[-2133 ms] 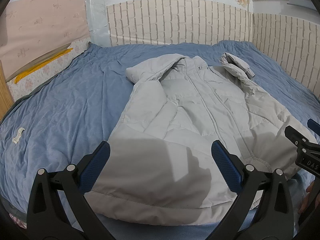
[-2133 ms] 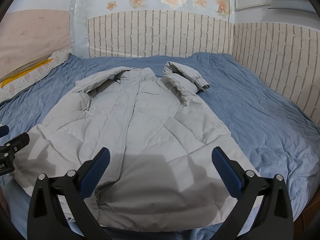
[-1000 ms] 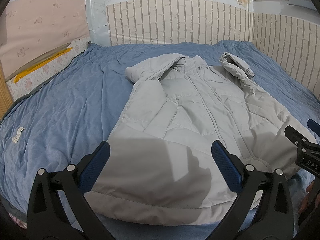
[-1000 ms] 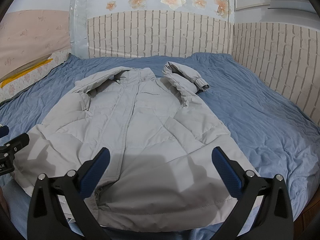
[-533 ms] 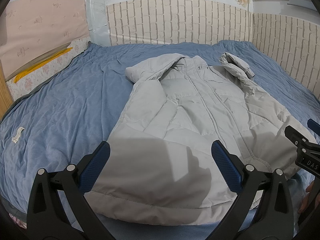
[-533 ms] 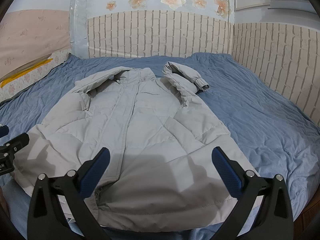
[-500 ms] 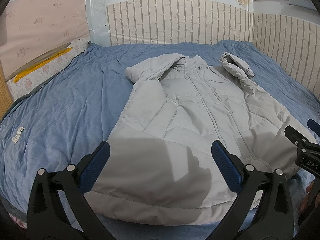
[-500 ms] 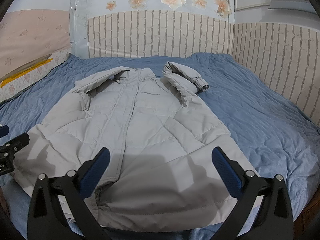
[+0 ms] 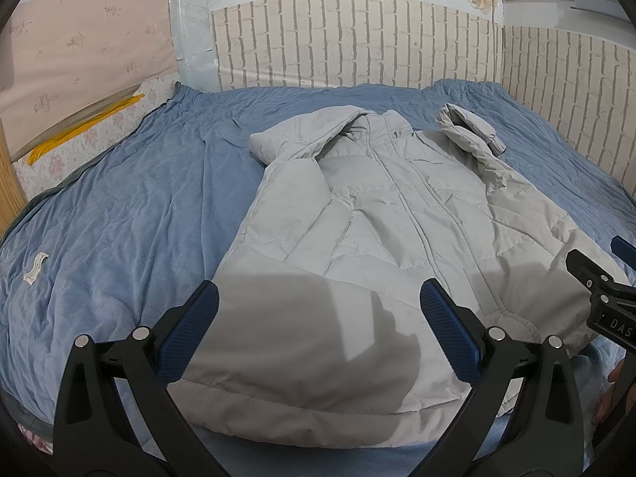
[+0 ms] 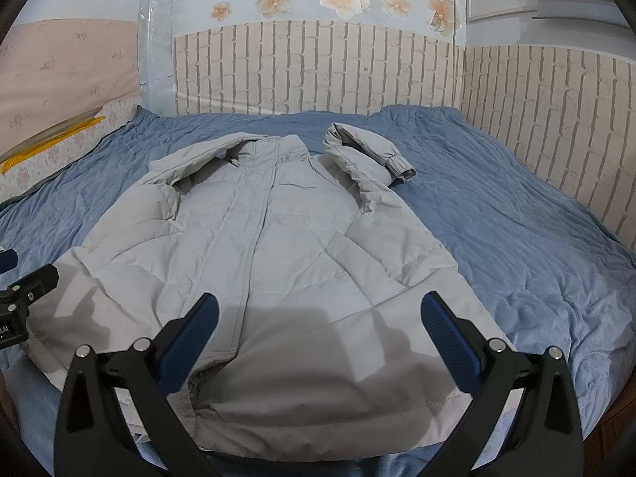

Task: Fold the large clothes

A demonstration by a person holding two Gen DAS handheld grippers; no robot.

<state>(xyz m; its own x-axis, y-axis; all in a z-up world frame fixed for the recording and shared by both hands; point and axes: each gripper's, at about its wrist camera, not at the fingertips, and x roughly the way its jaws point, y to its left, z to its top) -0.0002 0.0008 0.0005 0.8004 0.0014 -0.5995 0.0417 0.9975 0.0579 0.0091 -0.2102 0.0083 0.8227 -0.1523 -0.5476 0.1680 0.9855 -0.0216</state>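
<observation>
Left gripper (image 9: 318, 318): my jaws spread wide, empty, above the hem | Right gripper (image 10: 318, 320): mine too, wide apart, holding nothing | Grey padded jacket (image 10: 278, 246): lies flat, front up, on the blue bedspread (image 10: 516, 218), hood toward the brick-pattern wall (image 10: 318, 67)

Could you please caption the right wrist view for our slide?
Open right gripper hovers over a grey padded jacket spread on a blue bedspread.

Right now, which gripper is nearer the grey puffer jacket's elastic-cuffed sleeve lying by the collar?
Right. The cuffed sleeve lies ahead of the right gripper, slightly to its right; the left gripper hovers over the hem's opposite side, further away.
</observation>
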